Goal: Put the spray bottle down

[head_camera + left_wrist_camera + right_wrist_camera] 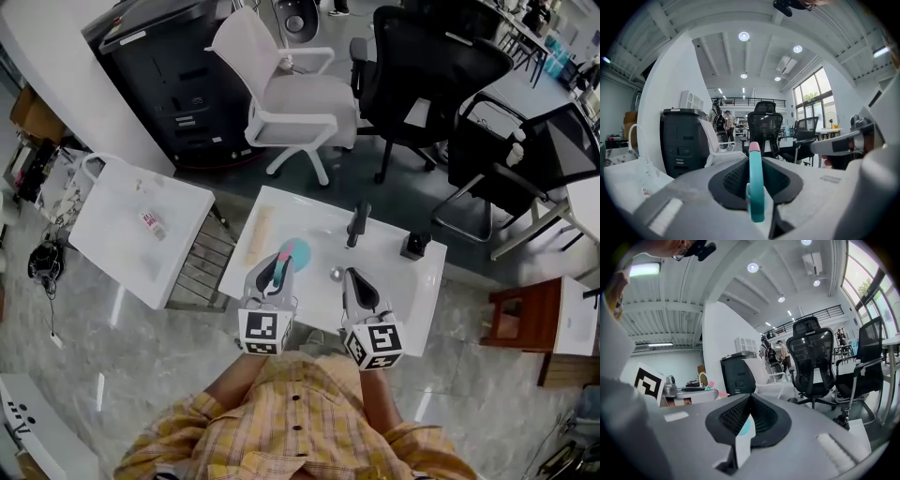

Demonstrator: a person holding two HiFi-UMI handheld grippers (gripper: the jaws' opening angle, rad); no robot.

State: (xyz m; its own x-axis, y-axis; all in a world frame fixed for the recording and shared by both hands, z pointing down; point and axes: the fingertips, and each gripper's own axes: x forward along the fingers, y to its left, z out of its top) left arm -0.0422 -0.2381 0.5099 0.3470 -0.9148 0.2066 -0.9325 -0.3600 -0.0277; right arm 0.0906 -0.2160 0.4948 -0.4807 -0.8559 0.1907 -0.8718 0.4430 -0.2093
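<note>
The spray bottle (756, 187) is a thin teal thing with a pink tip, standing upright between the jaws of my left gripper (755, 165), which is shut on it. From the head view its teal and pink top (294, 251) shows just past the left gripper (279, 266), above the small white table (417, 291). My right gripper (349, 277) hovers beside it on the right. In the right gripper view the right gripper (743, 431) has its jaws close together, with a white strip and a teal patch in the narrow gap; whether it holds anything is unclear.
On the table lie a wooden stick (259, 234), a small silver ball (336, 274), a tall black object (357, 225) and a smaller black one (415, 246). A white side table (122, 244) stands left, a white chair (291, 103) and black chairs (422, 66) behind, a brown stool (525, 319) right.
</note>
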